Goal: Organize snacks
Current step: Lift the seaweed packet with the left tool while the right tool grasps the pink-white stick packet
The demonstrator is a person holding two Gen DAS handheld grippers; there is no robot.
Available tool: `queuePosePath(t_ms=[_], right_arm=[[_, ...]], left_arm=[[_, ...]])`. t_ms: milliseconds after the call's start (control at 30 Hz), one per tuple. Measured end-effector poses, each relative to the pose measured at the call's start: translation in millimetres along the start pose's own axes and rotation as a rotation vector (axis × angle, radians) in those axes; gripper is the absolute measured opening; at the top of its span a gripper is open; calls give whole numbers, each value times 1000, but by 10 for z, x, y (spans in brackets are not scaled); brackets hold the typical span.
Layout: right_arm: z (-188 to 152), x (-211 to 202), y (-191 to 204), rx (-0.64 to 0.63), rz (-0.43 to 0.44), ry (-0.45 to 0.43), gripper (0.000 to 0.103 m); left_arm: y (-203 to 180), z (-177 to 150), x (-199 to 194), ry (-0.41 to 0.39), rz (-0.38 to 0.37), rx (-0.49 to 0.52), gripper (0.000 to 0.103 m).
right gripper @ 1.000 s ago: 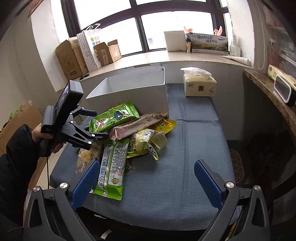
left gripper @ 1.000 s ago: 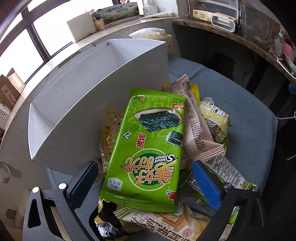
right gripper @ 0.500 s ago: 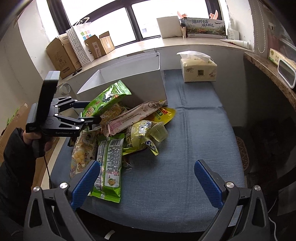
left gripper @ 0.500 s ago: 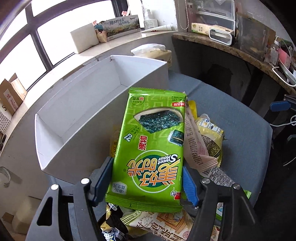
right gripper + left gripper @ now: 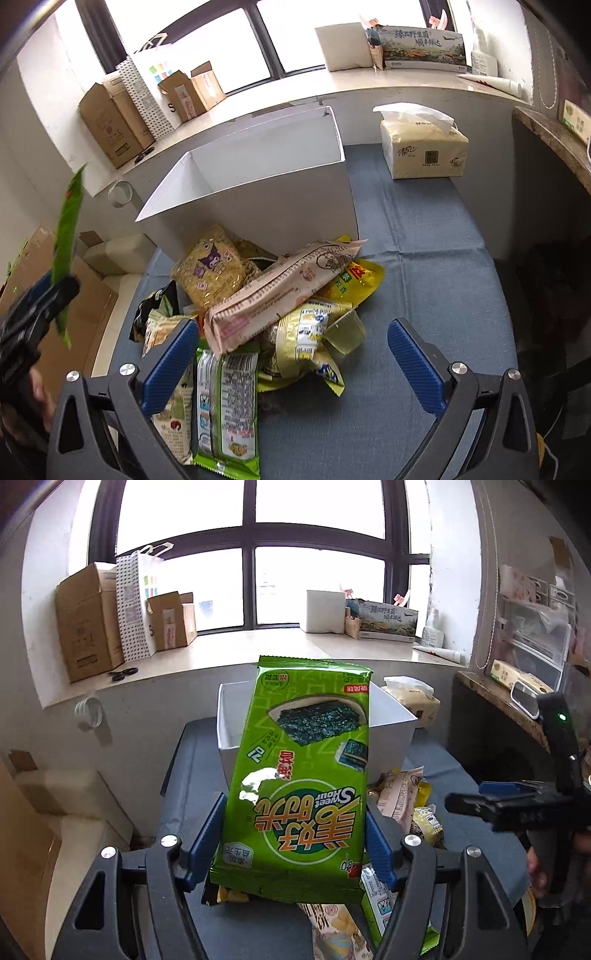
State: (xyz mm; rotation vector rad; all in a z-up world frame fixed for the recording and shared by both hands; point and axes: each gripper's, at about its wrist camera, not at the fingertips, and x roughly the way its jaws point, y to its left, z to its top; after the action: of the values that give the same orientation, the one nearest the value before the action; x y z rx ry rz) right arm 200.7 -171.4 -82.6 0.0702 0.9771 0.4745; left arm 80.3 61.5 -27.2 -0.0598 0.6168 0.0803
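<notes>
My left gripper (image 5: 295, 808) is shut on the lower end of a green seaweed snack pack (image 5: 306, 775). It holds the pack upright in the air, in front of the open white box (image 5: 391, 723). In the right wrist view the same pack (image 5: 68, 229) shows edge-on at the far left, off the table. My right gripper (image 5: 291, 325) stands open above the snack pile. In that pile lie a long pink-beige pack (image 5: 280, 288), a yellow cartoon pack (image 5: 210, 266), a green-white pack (image 5: 229, 402) and a clear jelly cup (image 5: 345, 334). Nothing is between the right fingers.
The white box (image 5: 258, 192) stands behind the pile on the blue-grey cloth table (image 5: 424, 258). A tissue pack (image 5: 421, 147) sits at the back right. Cardboard boxes (image 5: 110, 125) line the window sill, and a dark counter runs along the right.
The left jaws shut on the green pack, which then rose off the pile and swung upright towards the window. The right gripper moved in closer over the snack pile.
</notes>
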Motion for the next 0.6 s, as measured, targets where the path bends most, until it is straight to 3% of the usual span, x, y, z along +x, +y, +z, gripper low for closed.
queuePosePath(t_ms=[333, 500, 600], right_arm=[[295, 791, -59, 159, 53, 76, 103], [291, 958, -5, 165, 68, 77, 103], [303, 1013, -38, 181, 58, 97, 97]], left_arm=[[306, -152, -93, -23, 40, -99, 74], [411, -170, -64, -26, 68, -127, 74], [440, -178, -28, -17, 60, -135, 74]])
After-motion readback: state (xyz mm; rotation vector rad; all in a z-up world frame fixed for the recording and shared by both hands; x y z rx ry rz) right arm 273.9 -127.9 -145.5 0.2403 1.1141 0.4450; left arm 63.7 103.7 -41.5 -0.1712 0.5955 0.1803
